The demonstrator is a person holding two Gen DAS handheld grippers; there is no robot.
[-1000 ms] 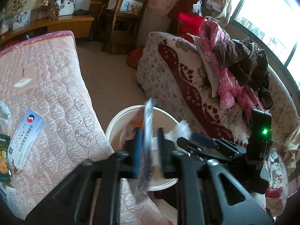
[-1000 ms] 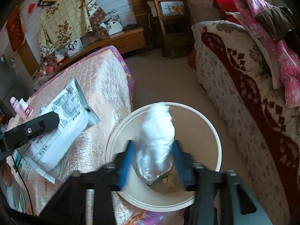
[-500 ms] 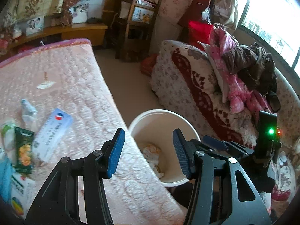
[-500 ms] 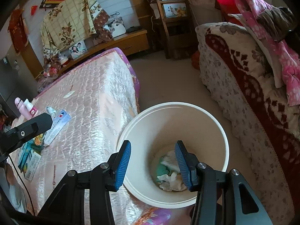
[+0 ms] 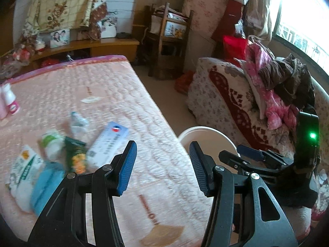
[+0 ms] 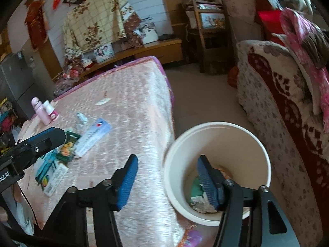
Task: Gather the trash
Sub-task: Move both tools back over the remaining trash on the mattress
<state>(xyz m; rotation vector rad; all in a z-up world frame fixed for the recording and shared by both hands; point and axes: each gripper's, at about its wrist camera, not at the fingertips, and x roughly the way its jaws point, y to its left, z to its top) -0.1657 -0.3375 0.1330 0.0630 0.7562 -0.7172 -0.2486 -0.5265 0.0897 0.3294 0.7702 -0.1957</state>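
Note:
A cream bucket (image 6: 216, 124) stands on the floor between the pink quilted bed (image 6: 133, 94) and the sofa; crumpled white and green trash (image 6: 197, 189) lies in its bottom. My right gripper (image 6: 167, 158) hovers over the bucket's near-left rim, its jaws opening with nothing between them. My left gripper (image 5: 162, 144) is open and empty above the bed edge, with the bucket (image 5: 205, 129) to its right. On the bed lie a white-and-blue box (image 5: 107, 144), a green snack packet (image 5: 77, 154) and several other wrappers (image 5: 22, 164).
Two pink bottles (image 6: 42, 111) stand at the bed's far left. A sofa (image 5: 236, 103) piled with clothes (image 5: 283, 86) borders the bucket on the right. A wooden chair (image 5: 168, 41) and a low shelf (image 5: 92, 45) stand at the back, past open floor (image 6: 201, 94).
Both grippers let go of their trash over the bucket: the left a flat wrapper, the right a white wad. Both have since opened, lifted and swung left toward the bed.

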